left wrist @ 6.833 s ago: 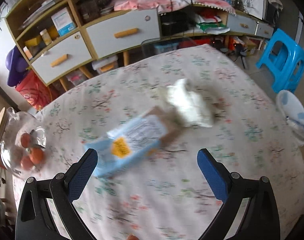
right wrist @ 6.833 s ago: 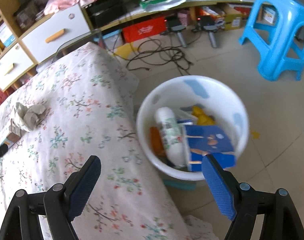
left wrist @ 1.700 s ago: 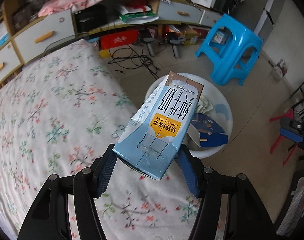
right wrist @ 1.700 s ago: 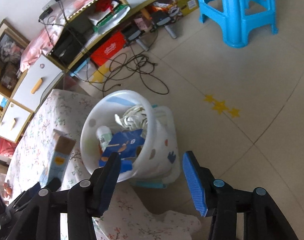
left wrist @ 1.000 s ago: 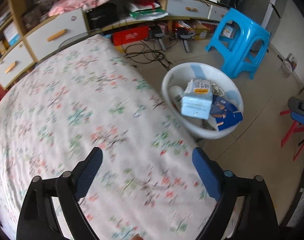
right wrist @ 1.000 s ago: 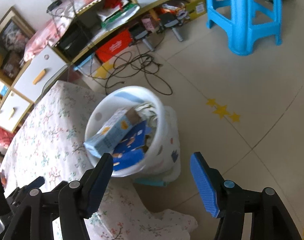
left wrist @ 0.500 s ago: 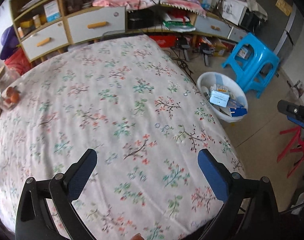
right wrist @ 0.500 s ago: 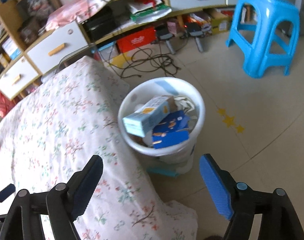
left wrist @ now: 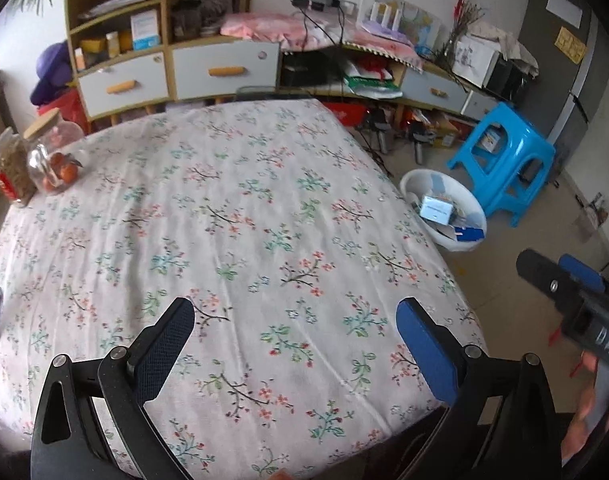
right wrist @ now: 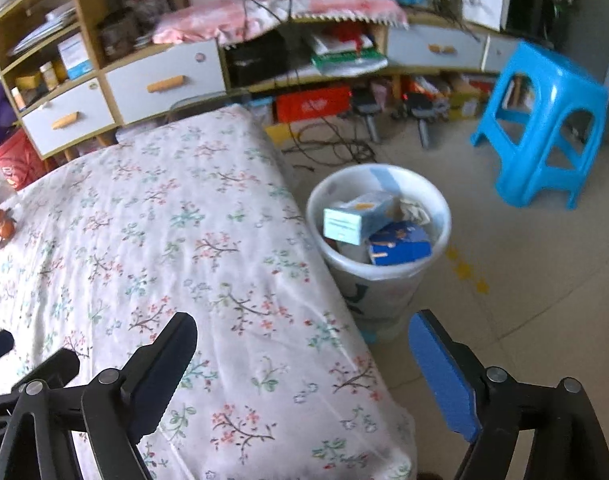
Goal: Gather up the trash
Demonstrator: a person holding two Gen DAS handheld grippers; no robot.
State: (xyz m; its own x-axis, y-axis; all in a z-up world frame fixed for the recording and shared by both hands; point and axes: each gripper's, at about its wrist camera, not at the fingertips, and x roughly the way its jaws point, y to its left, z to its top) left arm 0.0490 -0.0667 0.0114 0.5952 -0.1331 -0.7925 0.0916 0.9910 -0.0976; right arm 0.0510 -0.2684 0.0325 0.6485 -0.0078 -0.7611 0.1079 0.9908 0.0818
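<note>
Carton (right wrist: 358, 216) now binned; two jars (left wrist: 52, 156).

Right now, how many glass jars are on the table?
2. Both stand together at the table's far left edge: a rounder jar with orange fruit inside, and a taller jar with a red label just left of it. Others could be out of view.

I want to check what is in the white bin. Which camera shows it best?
The right wrist view: the white bin is close, and its light blue carton shows clearly. In the left wrist view the bin is small and far away.
</note>
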